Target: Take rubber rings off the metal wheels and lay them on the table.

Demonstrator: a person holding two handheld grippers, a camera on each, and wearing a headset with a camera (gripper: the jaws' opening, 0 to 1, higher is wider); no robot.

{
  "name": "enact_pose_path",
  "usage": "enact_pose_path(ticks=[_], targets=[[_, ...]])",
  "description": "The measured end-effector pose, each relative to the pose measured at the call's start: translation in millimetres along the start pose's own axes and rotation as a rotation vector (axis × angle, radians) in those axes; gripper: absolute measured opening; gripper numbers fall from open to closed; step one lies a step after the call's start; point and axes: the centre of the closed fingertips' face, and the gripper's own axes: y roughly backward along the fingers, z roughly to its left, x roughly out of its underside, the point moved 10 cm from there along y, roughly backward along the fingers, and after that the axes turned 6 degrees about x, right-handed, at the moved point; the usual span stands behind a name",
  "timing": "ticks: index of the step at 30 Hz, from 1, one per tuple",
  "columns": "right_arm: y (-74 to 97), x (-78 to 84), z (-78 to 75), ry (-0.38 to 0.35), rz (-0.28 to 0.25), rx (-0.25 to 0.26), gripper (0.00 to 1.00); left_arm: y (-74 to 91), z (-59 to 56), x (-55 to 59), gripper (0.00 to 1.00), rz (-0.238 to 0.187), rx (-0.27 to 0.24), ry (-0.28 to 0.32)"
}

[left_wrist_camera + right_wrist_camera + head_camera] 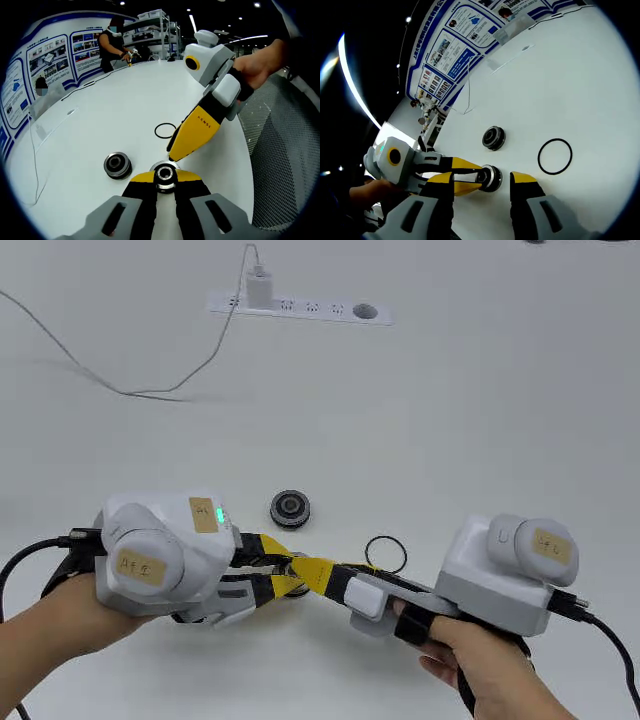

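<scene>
My left gripper [165,181] grips a metal wheel [165,173] at its jaw tips. My right gripper [488,186] has its jaws wide, straddling that wheel. A loose rubber ring [555,156] lies on the table [580,75] beyond my right-hand jaw, and a second wheel [493,137] sits straight ahead.

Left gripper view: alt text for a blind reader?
The left gripper clamps a metal wheel over a white table. The right gripper is close beside it; a second wheel and a loose rubber ring lie beyond.
</scene>
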Motion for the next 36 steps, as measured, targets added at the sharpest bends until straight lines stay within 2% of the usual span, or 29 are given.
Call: enact_pose_path(ticks=[13, 19, 23, 27, 34, 36], targets=[[-9.3, 7.7, 4.6, -0.038, 0.037, -0.049, 0.45, 0.1, -0.4, -0.3, 0.12, -0.002, -0.002, 0.000], [-8.0, 7.3, 2.7, -0.069, 0.036, -0.053, 0.44, 0.2, -0.6, 0.0, 0.12, -0.002, -0.004, 0.001], [-5.7, 8.4, -0.4, -0.094, 0.054, -0.067, 0.42, 0.4, -0.8, 0.0, 0.12, 0.000, -0.005, -0.001], [-3.7, 10.7, -1.6, -0.136, 0.028, -0.077, 0.41, 0.5, -0.9, 0.1, 0.12, 0.000, -0.005, -0.001], [-0.5, 10.7, 0.8, -0.135, 0.016, -0.075, 0.38, 0.5, -1.2, 0.4, 0.12, -0.003, -0.007, 0.002], [2.1, 9.3, 1.0, -0.128, 0.007, -0.072, 0.34, 0.5, -1.1, 0.4, 0.12, -0.002, -0.006, 0.001]])
